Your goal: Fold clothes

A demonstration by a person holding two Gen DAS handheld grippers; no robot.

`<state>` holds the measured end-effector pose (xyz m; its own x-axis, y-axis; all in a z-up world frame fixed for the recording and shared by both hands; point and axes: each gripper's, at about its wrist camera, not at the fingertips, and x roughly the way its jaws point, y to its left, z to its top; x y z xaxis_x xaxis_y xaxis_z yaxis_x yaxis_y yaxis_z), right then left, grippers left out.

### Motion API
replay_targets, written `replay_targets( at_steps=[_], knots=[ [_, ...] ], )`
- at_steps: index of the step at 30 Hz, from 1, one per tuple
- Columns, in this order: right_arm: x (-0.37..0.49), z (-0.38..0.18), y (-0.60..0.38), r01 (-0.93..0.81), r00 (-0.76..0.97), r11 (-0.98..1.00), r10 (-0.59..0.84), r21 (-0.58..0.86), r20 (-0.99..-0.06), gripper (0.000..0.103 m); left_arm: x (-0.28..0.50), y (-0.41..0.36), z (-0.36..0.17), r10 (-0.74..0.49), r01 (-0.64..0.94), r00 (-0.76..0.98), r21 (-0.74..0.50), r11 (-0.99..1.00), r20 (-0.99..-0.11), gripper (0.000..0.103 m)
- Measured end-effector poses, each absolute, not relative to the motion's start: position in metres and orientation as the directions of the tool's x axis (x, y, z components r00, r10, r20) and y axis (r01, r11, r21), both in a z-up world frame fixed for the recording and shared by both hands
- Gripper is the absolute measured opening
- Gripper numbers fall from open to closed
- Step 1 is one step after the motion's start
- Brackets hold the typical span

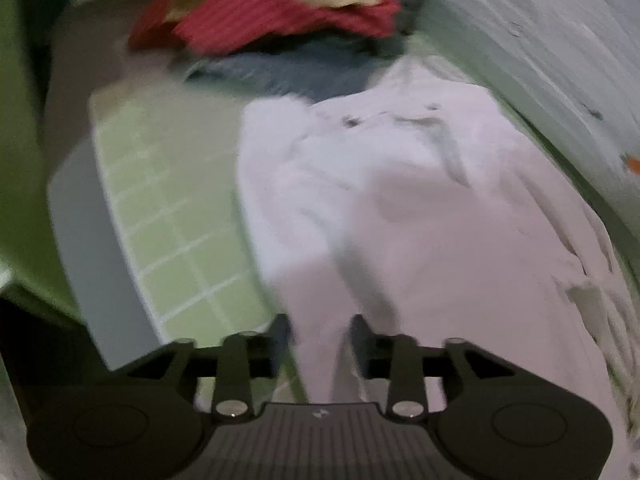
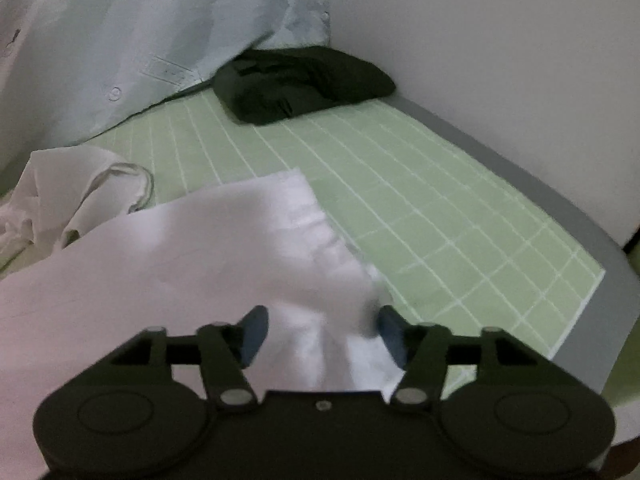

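Note:
A white garment (image 1: 400,200) lies spread on the green gridded mat (image 1: 168,208). In the left wrist view my left gripper (image 1: 320,336) has its fingers close together with a fold of the white cloth running between them. In the right wrist view my right gripper (image 2: 322,332) has its blue-padded fingers (image 2: 254,332) wider apart, with a bunched corner of the same white garment (image 2: 192,260) lying between them. The view is blurred.
A pile of clothes lies at the far end: red striped (image 1: 280,20), tan and grey (image 1: 288,72) pieces. A dark folded garment (image 2: 300,84) sits in the mat's far corner. A pale blue shirt (image 2: 140,32) hangs behind. The grey table edge (image 2: 540,184) borders the mat (image 2: 400,184).

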<state>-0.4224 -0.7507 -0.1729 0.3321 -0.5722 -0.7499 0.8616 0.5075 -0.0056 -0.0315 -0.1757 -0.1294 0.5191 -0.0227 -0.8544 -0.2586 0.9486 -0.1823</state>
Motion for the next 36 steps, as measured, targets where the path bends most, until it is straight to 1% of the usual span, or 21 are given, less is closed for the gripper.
replay_targets(
  at_steps=[1,3,5,7,9,12,16,19,24,26,27,30,36],
  knots=[
    [-0.418,-0.171,-0.751,0.857,0.327,0.515,-0.585,-0.028,-0.742,0.074,-0.028,-0.183,-0.126,-0.013,-0.236,0.529,-0.162,0.958,-0.849,0.053],
    [-0.410,-0.166,-0.750,0.845,0.339,0.533,-0.607,-0.052,-0.719,0.088,-0.027,-0.197,-0.121,0.003,-0.193,0.549,-0.124,0.973,-0.836,0.060],
    [-0.403,-0.161,-0.752,0.831,0.366,0.554,-0.616,-0.054,-0.698,0.096,-0.027,-0.212,-0.118,-0.001,-0.129,0.568,-0.090,0.987,-0.823,0.067],
    [-0.395,-0.160,-0.753,0.817,0.395,0.576,-0.603,-0.036,-0.693,0.099,-0.028,-0.228,-0.116,-0.026,-0.042,0.582,-0.062,0.997,-0.813,0.078],
    [-0.384,-0.162,-0.751,0.801,0.411,0.598,-0.587,-0.031,-0.698,0.103,-0.027,-0.244,-0.117,-0.031,0.022,0.584,-0.022,0.999,-0.811,0.080],
    [-0.366,-0.164,-0.746,0.781,0.432,0.624,-0.574,-0.029,-0.696,0.103,-0.027,-0.268,-0.119,-0.039,0.117,0.586,0.037,0.992,-0.809,0.088],
    [-0.347,-0.166,-0.741,0.742,0.493,0.670,-0.523,0.022,-0.696,0.103,-0.023,-0.292,-0.133,-0.073,0.205,0.554,0.051,0.977,-0.829,0.089],
    [-0.331,-0.168,-0.740,0.715,0.512,0.699,-0.498,0.025,-0.700,0.103,-0.020,-0.310,-0.144,-0.097,0.270,0.528,0.059,0.961,-0.844,0.089],
    [-0.300,-0.173,-0.742,0.663,0.524,0.748,-0.474,-0.010,-0.707,0.103,-0.014,-0.328,-0.164,-0.086,0.269,0.479,0.053,0.962,-0.874,0.089],
    [-0.287,-0.176,-0.744,0.638,0.528,0.770,-0.465,-0.029,-0.711,0.103,-0.014,-0.329,-0.166,-0.083,0.252,0.484,0.048,0.967,-0.871,0.093],
    [-0.279,-0.176,-0.745,0.623,0.534,0.781,-0.458,-0.035,-0.711,0.103,-0.015,-0.329,-0.168,-0.081,0.244,0.487,0.046,0.969,-0.870,0.097],
    [-0.258,-0.175,-0.749,0.591,0.562,0.806,-0.436,-0.027,-0.703,0.103,-0.015,-0.329,-0.172,-0.075,0.218,0.495,0.039,0.975,-0.866,0.103],
    [-0.205,-0.158,-0.758,0.550,0.638,0.835,-0.426,-0.006,-0.641,0.103,-0.016,-0.331,-0.180,-0.064,0.167,0.510,0.025,0.986,-0.858,0.103]
  ],
)
